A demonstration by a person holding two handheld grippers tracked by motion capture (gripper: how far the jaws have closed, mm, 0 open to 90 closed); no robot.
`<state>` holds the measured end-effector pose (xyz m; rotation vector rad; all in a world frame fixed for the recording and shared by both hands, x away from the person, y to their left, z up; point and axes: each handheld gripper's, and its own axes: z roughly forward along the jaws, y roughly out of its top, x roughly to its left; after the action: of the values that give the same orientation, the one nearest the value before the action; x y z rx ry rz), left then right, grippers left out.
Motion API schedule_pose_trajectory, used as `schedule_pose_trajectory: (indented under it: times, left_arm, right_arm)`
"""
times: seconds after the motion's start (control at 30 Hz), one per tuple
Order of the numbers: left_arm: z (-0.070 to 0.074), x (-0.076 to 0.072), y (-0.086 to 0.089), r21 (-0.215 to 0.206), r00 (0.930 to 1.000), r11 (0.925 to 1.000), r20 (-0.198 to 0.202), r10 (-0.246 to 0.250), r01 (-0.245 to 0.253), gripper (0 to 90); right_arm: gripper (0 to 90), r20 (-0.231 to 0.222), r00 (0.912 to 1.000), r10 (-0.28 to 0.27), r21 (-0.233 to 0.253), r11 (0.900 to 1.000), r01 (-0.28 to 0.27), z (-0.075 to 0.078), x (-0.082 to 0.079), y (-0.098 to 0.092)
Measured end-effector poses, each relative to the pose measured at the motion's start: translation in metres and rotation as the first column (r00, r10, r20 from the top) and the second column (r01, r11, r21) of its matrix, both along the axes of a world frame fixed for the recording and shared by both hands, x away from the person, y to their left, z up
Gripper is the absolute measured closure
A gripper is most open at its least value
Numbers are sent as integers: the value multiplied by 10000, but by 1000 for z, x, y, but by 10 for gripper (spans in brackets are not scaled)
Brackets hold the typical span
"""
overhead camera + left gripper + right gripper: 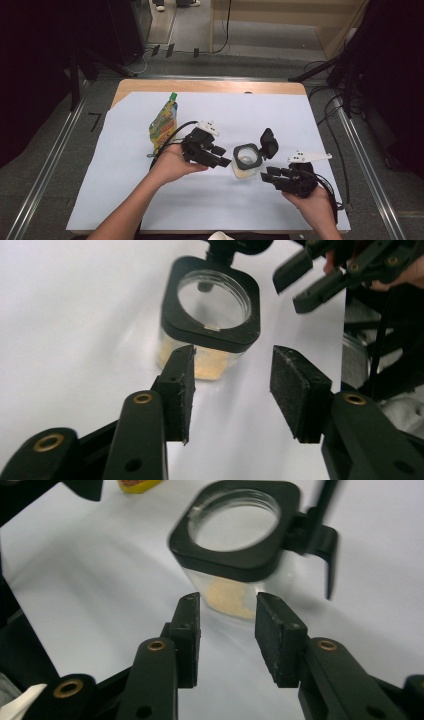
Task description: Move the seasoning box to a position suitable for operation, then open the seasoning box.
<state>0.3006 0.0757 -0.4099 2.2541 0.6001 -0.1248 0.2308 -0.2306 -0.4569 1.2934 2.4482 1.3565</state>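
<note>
A clear square jar with a black rim and a flipped-up black lid stands mid-table on the white sheet; pale yellow powder lies at its bottom. My left gripper sits just left of the jar, open, with nothing between its jaws. My right gripper is at the jar's lower right, open with a narrower gap, and holds nothing. A colourful drink pouch with a green cap lies to the far left of the jar.
The white sheet covers most of the wooden table. Dark floor, cables and metal rails surround the table. In the left gripper view the other gripper's jaws reach in at upper right.
</note>
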Motion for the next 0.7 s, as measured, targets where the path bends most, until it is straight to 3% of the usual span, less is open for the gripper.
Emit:
schedule_pose_trajectory:
  times: [0.2,0.27,0.43,0.7]
  left_arm:
    - [6,-4,22,-193,9987,9985,-43,504,-504,486]
    - [7,-5,28,-135,9983,9983,28,574,-574,465]
    - [9,-9,44,-58,9949,9949,93,1004,-1003,450]
    - [6,-10,67,90,9894,9893,-17,1455,-1455,437]
  right_arm:
    - [647,78,9971,759,44,9971,-760,11,-3,20]
    - [626,413,9930,1107,-107,9938,-1104,16,-7,26]
    - [595,723,9872,1422,-90,9898,-1419,22,-10,42]
    - [562,92,9850,1722,-159,9850,-1721,16,-1,56]
